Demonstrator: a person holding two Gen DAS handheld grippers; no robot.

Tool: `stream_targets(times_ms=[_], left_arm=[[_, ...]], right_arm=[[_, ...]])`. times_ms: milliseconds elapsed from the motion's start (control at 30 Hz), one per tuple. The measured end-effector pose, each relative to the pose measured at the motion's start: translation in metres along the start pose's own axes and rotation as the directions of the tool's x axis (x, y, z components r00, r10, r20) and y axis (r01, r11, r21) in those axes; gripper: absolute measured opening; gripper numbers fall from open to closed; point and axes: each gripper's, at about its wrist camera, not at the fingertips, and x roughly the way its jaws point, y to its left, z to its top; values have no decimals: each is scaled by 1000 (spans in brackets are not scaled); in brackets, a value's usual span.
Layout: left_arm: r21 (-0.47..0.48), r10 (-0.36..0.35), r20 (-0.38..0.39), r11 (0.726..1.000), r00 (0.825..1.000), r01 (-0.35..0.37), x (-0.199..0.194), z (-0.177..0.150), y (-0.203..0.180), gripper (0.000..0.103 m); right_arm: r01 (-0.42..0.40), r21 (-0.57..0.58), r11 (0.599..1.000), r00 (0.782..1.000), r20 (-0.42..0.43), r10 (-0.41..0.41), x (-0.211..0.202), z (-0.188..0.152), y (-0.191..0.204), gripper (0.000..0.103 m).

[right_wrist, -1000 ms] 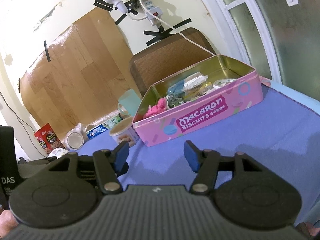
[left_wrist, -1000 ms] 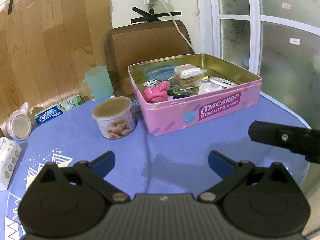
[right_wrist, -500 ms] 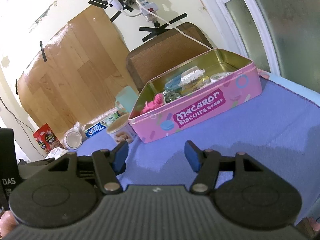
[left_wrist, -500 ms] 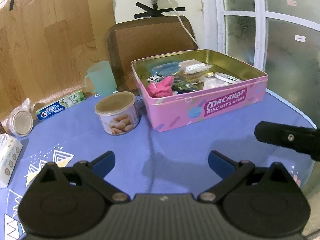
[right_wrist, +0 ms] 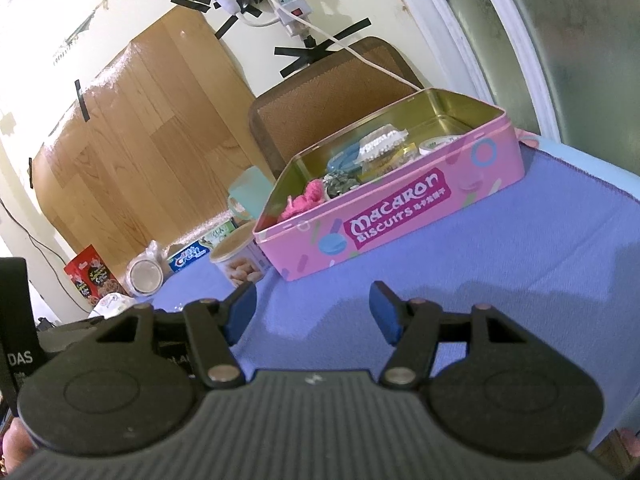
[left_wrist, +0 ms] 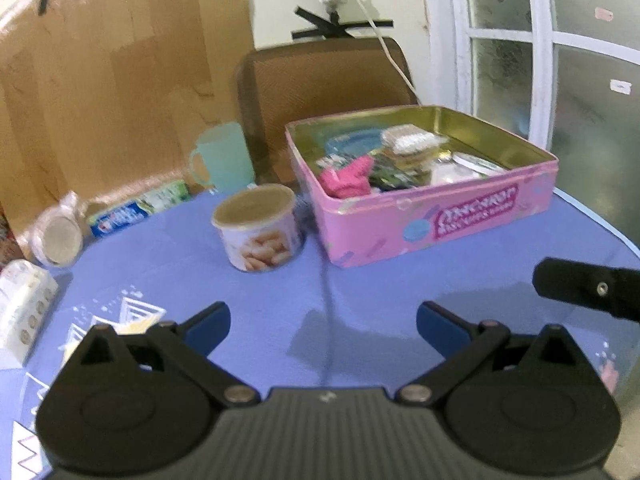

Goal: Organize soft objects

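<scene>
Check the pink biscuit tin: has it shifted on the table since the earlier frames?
No. The pink biscuit tin still sits just right of the round snack tub; only the camera moved.

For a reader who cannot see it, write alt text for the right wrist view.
An open pink biscuit tin sits on a blue tablecloth, holding a pink fuzzy cloth among small packets. The right gripper hovers in front of it, jaws open and empty. Left of the tin stand a snack can and a green mug.

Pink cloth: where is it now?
Inside the pink tin, at its left end, in both views: pink cloth, beside dark packets and right of the biscuit tub.
</scene>
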Motion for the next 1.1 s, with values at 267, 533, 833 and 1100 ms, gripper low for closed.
stream_targets(times_ms=[267, 533, 833, 1100], left_arm=[[14, 29, 6, 999, 1000, -30, 1, 0, 2, 103], [22, 46, -9, 999, 999, -46, 4, -3, 4, 103], [15, 36, -55, 999, 998, -35, 13, -9, 6, 103], [5, 8, -133, 1000, 991, -7, 25, -21, 5, 103]], right_arm=[[-4, -3, 1000, 1000, -4, 4, 1, 0, 0, 66], [-3, 2, 1000, 1000, -11, 3, 3, -1, 0, 66], [-4, 6, 1000, 1000, -23, 4, 7, -2, -2, 67], [1, 17, 1000, 999, -35, 0, 10, -4, -5, 70]])
